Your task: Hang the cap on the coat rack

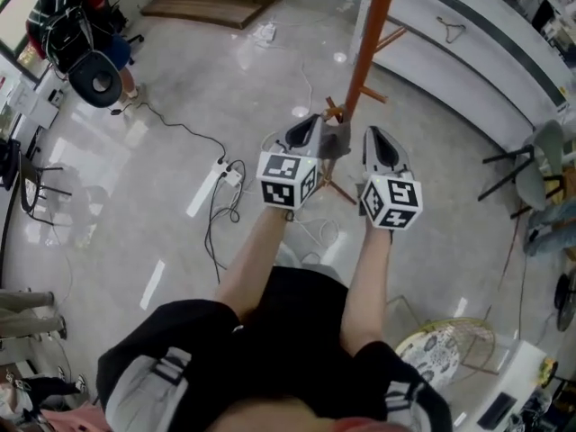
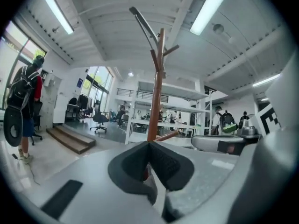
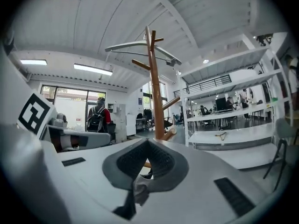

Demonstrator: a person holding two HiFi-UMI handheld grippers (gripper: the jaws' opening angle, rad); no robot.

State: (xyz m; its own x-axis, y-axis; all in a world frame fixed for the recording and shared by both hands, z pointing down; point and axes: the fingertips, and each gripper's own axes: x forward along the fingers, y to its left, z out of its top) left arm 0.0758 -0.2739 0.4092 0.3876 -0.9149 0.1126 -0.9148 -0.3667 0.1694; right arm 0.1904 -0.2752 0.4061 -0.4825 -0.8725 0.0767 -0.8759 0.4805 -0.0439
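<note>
Left tongs [image 1: 310, 126]: pinching cap [image 1: 335, 142] | right tongs [image 3: 148, 144]: pinching cap | cap axis: sideways between both

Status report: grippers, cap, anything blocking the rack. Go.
Right gripper shut on cap; left gripper shut, its hold unclear. Cap not yet on coat rack, held just short of it. Hanger already across the rack's top.

cap [image 1: 335, 143] between left tool [image 1: 312, 130] and right tool [image 1: 375, 139], coat rack [image 1: 367, 41] just beyond them
</note>
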